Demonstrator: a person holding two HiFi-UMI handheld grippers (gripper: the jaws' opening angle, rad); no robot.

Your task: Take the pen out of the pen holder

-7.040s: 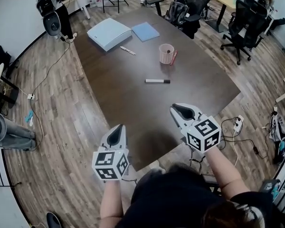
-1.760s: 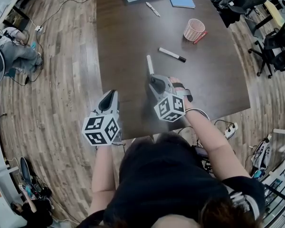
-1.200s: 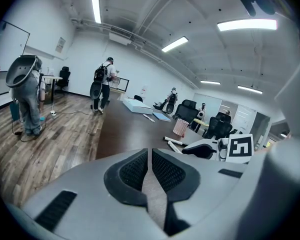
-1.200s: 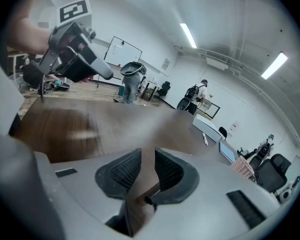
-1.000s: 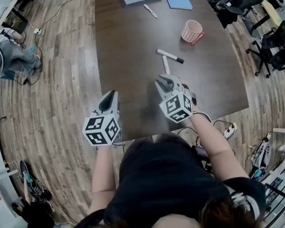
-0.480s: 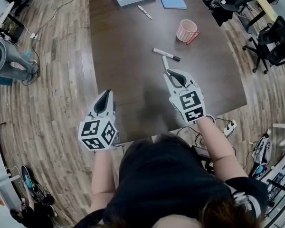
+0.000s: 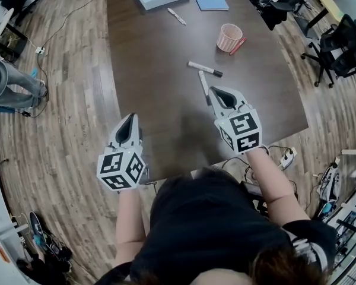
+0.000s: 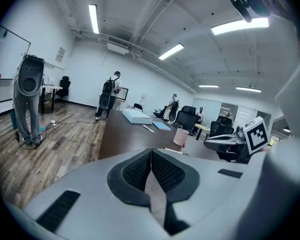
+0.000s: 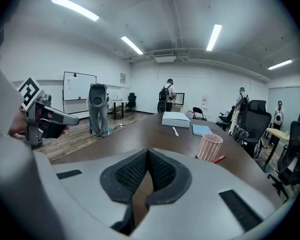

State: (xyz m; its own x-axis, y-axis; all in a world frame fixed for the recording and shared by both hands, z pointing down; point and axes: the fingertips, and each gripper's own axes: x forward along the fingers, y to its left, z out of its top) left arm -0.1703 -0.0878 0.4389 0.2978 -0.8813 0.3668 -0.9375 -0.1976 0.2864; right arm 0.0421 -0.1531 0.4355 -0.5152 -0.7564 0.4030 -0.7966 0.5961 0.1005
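Pink mesh pen holder (image 7: 229, 37) stands far right on the dark table (image 7: 148, 70), with a red pen (image 7: 238, 45) lying just beside its base; no pen shows inside it. Nearer lie a black-capped marker (image 7: 204, 69) and a white marker (image 7: 203, 85), the latter just ahead of the right gripper (image 7: 216, 91). That one and the left gripper (image 7: 130, 120) both have their jaws pressed together on nothing. Each pen looks light, stiff and smooth, likely to roll; pinch across mid-barrel.
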